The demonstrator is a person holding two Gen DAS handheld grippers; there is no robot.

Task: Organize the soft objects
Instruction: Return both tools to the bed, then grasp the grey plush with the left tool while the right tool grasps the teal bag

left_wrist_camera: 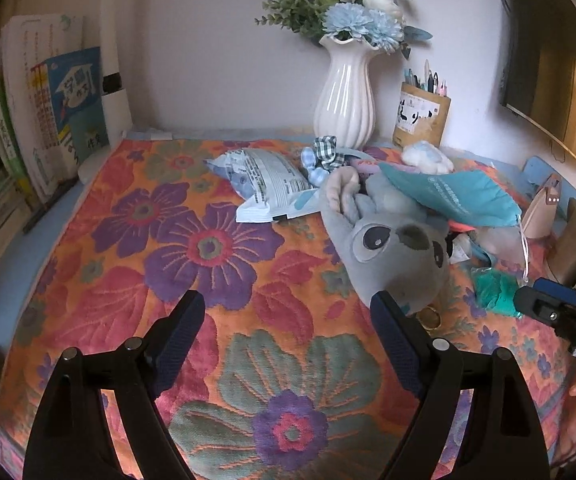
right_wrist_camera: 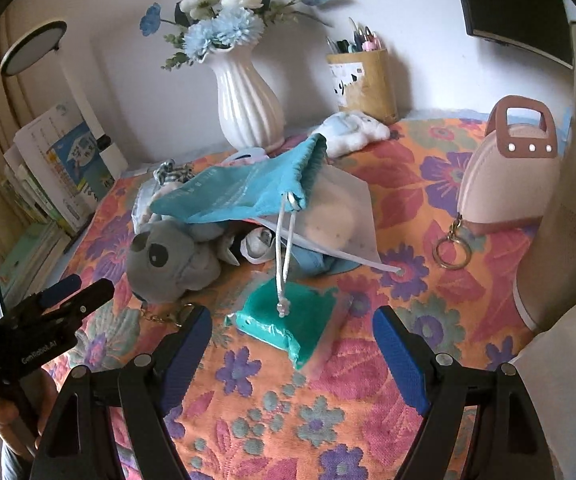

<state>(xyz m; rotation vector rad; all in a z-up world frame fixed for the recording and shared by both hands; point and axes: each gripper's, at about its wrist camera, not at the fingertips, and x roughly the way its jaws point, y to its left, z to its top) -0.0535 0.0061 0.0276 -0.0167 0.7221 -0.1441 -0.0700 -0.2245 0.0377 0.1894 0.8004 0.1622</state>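
— Right gripper point(right_wrist_camera: 292, 340) is spread wide, nothing in it, and the teal packet point(right_wrist_camera: 292, 326) lies flat just ahead, between its fingers' line, long side slanting across.

— And the left gripper point(left_wrist_camera: 288, 326)?

— Wide too, empty. Its right finger is close against the grey plush toy point(left_wrist_camera: 398, 252), maybe touching; hard to say.

— What's under the blue drawstring bag point(right_wrist_camera: 247, 188)?

— A heap of soft things, mostly covered. The right hand looks nearer the packet.

Surface: floral cloth point(left_wrist_camera: 223, 280) covering the table.
Resting on it: grey plush point(right_wrist_camera: 167, 264), teal packet point(right_wrist_camera: 288, 324), white vase point(right_wrist_camera: 247, 108), pen holder point(right_wrist_camera: 364, 80), pink case point(right_wrist_camera: 508, 176).
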